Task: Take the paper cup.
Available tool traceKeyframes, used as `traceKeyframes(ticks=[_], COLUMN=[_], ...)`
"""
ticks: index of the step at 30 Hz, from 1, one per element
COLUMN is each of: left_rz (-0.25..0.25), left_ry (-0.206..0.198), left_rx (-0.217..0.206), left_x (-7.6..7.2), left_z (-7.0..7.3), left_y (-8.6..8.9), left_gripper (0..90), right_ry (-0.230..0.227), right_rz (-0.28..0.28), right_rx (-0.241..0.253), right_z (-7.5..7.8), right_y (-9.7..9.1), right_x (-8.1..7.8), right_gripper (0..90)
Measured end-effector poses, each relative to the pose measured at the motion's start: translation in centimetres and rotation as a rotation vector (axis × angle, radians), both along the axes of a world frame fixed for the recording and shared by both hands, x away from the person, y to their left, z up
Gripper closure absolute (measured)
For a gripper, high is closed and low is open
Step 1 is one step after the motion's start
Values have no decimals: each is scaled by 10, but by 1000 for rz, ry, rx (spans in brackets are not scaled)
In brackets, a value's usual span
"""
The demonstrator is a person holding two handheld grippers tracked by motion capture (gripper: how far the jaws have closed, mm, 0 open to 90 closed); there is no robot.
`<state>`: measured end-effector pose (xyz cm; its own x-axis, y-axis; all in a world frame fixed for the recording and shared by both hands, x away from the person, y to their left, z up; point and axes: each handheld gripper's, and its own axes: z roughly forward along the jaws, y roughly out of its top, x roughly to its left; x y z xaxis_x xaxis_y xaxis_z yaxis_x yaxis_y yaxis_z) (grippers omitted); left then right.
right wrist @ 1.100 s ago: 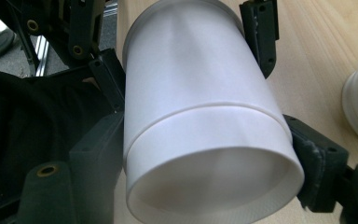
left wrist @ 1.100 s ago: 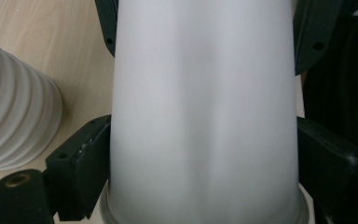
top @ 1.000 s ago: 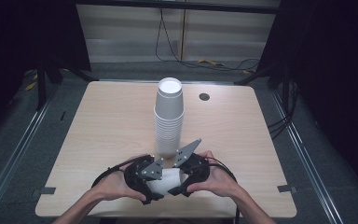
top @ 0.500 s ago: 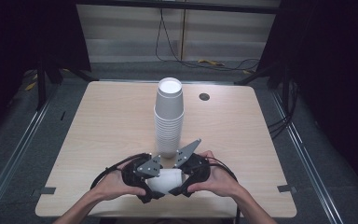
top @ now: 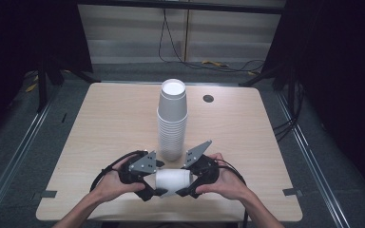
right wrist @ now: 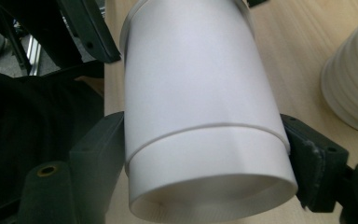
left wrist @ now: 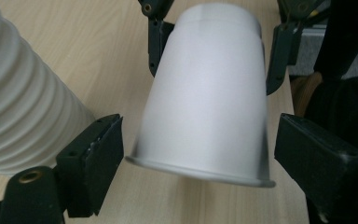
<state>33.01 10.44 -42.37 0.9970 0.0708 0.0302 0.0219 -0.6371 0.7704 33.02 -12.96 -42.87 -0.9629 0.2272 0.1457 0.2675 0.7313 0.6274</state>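
**Paper cup held crosswise between 2 tools**

Black jaws of the right tool (top: pixel 190 183) press on both sides of a white cup (top: pixel 172 180) near its base end, so this tool is clamped on it and carries it. In the right gripper view the recessed base faces the camera, and a thin ridge rings the wall a little way up. I cannot tell whether that ridge is a second nested cup or part of the shape.

The left tool (top: pixel 153 183) comes at the same cup from the opposite end. Its jaws are spread wide around the rolled rim, with a slim gap showing on each side in the left gripper view, so they bracket the mouth without clearly pinching it. My reading is that 1 tool steadies the cup while the other lines up for a second hold, perhaps a handover or a pull apart.

The cup lies on its side, rim to the person's left, low over the near part of the counter (top: pixel 109 123). Whether it touches the wood is unclear.

Both hands, the left hand (top: pixel 111 186) and the right hand (top: pixel 223 180), angle inward so the tools point at each other, with forearms converging from the near edge.

Just beyond the cup stands a tall stack of cups (top: pixel 172 118), upside down. Farther back is a small dark hole (top: pixel 208 98) in the counter.
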Motion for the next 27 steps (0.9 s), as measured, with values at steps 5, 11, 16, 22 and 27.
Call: traceKeyframes(ticks=[5, 11, 16, 22, 27], left_rz=[35, 73, 93, 108, 196], left_ry=[12, 14, 21, 23, 84], left_rx=[-53, -94, -137, -186, -266], left_x=[3, 7, 6, 6, 9], left_z=[1, 0, 0, -1, -12], left_y=[8, 17, 21, 28, 34], left_gripper=[157, 157, 156, 157, 156], right_ry=[7, 2, -4, -17, -9], right_rz=[-33, -53, -89, -151, -171], right_rx=[-3, 15, 56, 113, 171], right_z=[-3, -3, -8, -12, -13], right_y=[-5, -12, -22, -32, -38], right_x=[2, 3, 3, 5, 3], right_gripper=[221, 220, 220, 220, 220])
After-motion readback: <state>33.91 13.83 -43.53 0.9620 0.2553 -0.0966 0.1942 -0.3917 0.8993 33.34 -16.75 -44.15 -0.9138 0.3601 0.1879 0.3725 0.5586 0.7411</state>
